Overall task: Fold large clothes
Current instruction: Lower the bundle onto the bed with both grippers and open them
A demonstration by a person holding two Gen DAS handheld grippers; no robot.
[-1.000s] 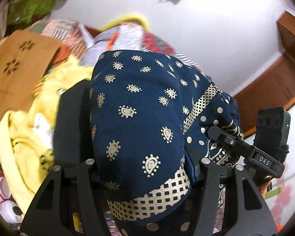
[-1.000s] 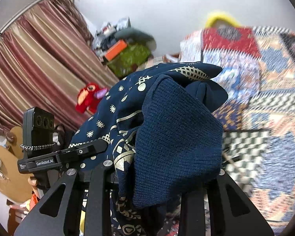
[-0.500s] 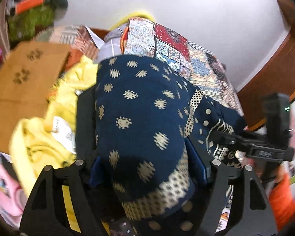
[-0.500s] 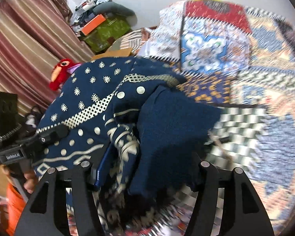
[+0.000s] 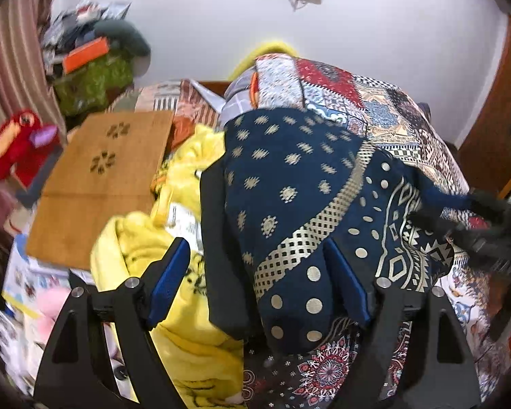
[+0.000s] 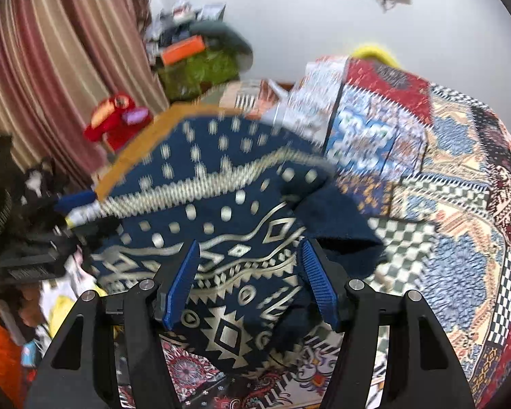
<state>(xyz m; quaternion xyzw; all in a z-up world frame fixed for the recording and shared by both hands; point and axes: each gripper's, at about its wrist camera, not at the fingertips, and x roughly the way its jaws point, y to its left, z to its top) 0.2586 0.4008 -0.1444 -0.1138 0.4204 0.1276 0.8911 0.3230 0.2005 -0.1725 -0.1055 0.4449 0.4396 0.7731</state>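
Garment: a navy garment (image 5: pixel 289 204) printed with gold motifs lies bunched on the bed, straight ahead of both grippers and between their fingers.
Left gripper (image 5: pixel 262 283): jaws wide and just been opening; the cloth sits between the blue pads, against the right pad, with the left pad clear of it, so nothing is pinched.
Right gripper (image 6: pixel 252 283): jaws part open and just been opening; patterned cloth fills the gap, but whether the pads press on it I cannot tell.
Surface: a patchwork bedspread (image 6: pixel 443 204) runs ahead and to the right of the right gripper.
Beside the garment: a yellow garment (image 5: pixel 173 238) lies heaped just left of the left gripper's fingers; beyond it is a brown board (image 5: pixel 98 187).
Room: a white wall (image 5: pixel 374 34) ahead, a striped curtain (image 6: pixel 61 68) far left, a red soft toy (image 6: pixel 115 119) at its foot.
Only in the left view: the yellow heap in full and a dark wooden panel (image 5: pixel 494 129) at right.
Only in the right view: the other gripper, blurred, at left, and an orange sleeve (image 6: pixel 0 358) in the lower corner.
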